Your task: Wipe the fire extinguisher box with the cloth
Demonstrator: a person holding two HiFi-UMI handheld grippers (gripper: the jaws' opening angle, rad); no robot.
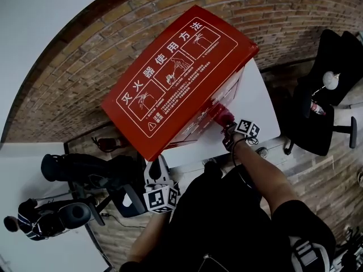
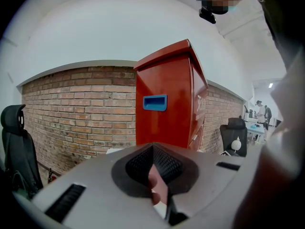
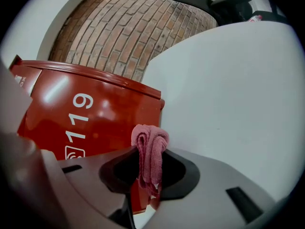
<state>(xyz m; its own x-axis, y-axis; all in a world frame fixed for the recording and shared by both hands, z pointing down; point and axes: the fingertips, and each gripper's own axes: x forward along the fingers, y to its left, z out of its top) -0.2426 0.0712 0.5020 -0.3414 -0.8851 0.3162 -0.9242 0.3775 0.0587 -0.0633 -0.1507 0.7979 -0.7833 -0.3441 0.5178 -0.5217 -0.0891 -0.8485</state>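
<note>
Red metal fire extinguisher box (image 1: 176, 72) is standing on the white tabletop (image 1: 264, 103) against the brown brick wall (image 1: 74, 84). I am holding the right gripper (image 3: 150, 171) clamped on the folded pink terry cloth (image 3: 151, 149), right at the box's front face with the white 119. My left gripper (image 2: 155, 178) is hanging apart from the box, jaws together on nothing. A black office chair (image 1: 329, 89) is standing beside the table.

I take this for an office workroom. A bare brick wall (image 2: 76, 104) runs behind a white bench (image 1: 262, 103), and black swivel office chairs (image 1: 329, 89) with headrests stand about. A red fire extinguisher box (image 1: 176, 72) sits by the wall, and people (image 2: 261, 112) stand in the bright far background.
</note>
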